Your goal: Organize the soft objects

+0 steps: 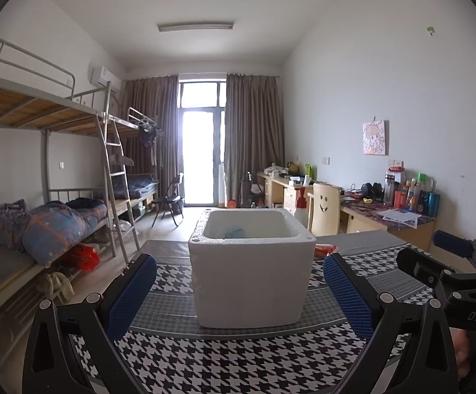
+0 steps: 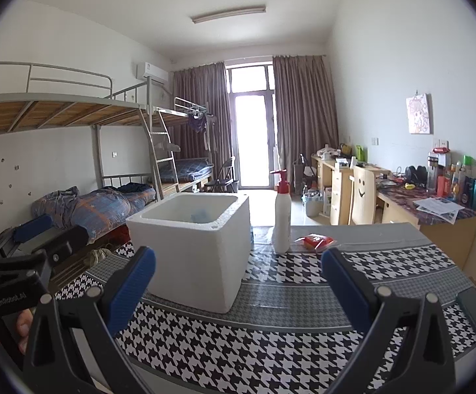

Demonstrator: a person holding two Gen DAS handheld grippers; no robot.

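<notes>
A white foam box [image 1: 251, 275] [image 2: 192, 249] stands on the houndstooth tablecloth [image 1: 238, 358] [image 2: 287, 338]. Something soft and blue [image 1: 234, 231] [image 2: 201, 214] lies inside it, mostly hidden by the wall. A red packet [image 2: 316, 241] [image 1: 324, 249] lies behind the box to its right. My left gripper [image 1: 239, 290] is open, its blue pads either side of the box and nearer than it. My right gripper [image 2: 238, 284] is open with nothing held, to the right of the box. Each gripper shows at the edge of the other's view.
A white pump bottle [image 2: 282, 216] [image 1: 300, 208] with a red top stands on the table behind the box. Bunk beds [image 1: 41, 170] [image 2: 73, 151] line the left wall. A cluttered desk [image 1: 392, 215] [image 2: 434, 203] and a smiley-face chair [image 2: 362, 197] are on the right.
</notes>
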